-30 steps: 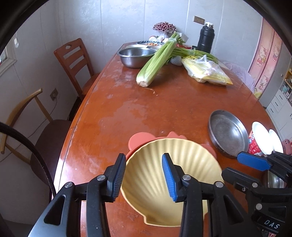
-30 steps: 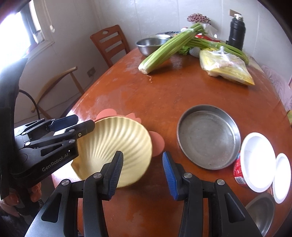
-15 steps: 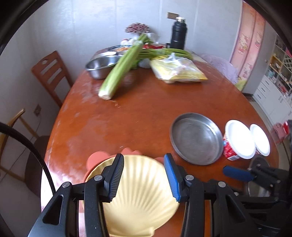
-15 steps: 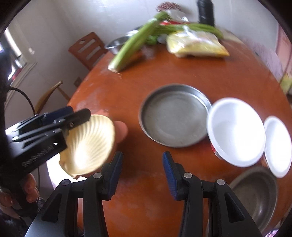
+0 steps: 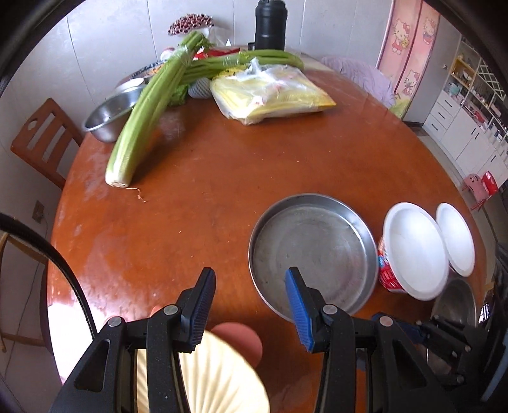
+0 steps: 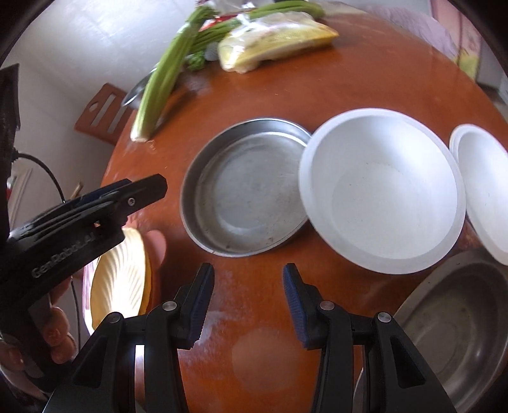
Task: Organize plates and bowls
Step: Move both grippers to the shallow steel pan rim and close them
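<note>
Jaws of both hand-held grippers stand apart with nothing between them: the left gripper (image 5: 250, 305) hangs over bare wood near the table's (image 5: 197, 178) near edge, and the right gripper (image 6: 247, 301) hangs over bare wood just in front of the dishes. At the near edge toward the left corner lies a cream shell-shaped plate (image 5: 209, 378), resting on a pink plate (image 5: 241, 340) whose rounded lobes stick out beyond it; the left gripper's fingers (image 5: 200, 308) reach past the shell plate's far rim without touching it. In the right wrist view a hand (image 6: 54, 330) wraps the left gripper's handle. Beyond the jaws, toward the right edge, sits a shallow round steel pan (image 5: 311, 257). Just to its right stands a white bowl with a red printed wall (image 5: 412, 251), its rim overlapping the pan's rim in the right wrist view, and a smaller white bowl (image 5: 455, 238) sits just beside that one. A steel bowl (image 6: 457, 324) sits nearer the edge, below the white bowls. Far across the table lie a celery bunch (image 5: 146, 114), a yellow plastic bag (image 5: 270, 92), a steel basin (image 5: 108, 117) and a black flask (image 5: 270, 25). A wooden chair (image 5: 41, 139) stands at the far left edge.
</note>
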Tool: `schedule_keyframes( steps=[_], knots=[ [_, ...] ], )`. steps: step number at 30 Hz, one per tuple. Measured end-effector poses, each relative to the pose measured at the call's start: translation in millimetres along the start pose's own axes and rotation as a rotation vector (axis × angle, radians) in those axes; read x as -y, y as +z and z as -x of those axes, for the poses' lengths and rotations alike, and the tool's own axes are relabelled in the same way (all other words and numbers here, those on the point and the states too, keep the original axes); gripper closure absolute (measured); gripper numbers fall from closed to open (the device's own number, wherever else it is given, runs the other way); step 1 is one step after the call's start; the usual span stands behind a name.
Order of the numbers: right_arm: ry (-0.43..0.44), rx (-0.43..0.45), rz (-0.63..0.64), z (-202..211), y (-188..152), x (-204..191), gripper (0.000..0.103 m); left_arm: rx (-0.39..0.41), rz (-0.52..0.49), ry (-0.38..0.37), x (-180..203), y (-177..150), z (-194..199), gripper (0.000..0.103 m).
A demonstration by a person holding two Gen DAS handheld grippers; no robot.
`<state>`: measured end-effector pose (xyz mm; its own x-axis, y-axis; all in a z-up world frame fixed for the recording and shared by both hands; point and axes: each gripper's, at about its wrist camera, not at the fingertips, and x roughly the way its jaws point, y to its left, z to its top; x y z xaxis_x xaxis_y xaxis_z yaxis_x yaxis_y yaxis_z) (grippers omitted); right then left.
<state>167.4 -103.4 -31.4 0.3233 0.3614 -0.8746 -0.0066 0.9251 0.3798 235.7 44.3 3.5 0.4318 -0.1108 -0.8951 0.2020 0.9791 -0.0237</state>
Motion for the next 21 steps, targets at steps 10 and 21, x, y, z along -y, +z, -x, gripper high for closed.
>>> schedule_keyframes(
  steps=[10,21],
  knots=[
    [-0.08,0.012,-0.064,-12,6,1,0.053,-0.071,0.006,0.022,0,19,-43,0.057],
    [-0.123,0.043,-0.061,-19,17,1,0.052,-0.12,0.016,0.034,-10,11,-65,0.075]
  ],
)
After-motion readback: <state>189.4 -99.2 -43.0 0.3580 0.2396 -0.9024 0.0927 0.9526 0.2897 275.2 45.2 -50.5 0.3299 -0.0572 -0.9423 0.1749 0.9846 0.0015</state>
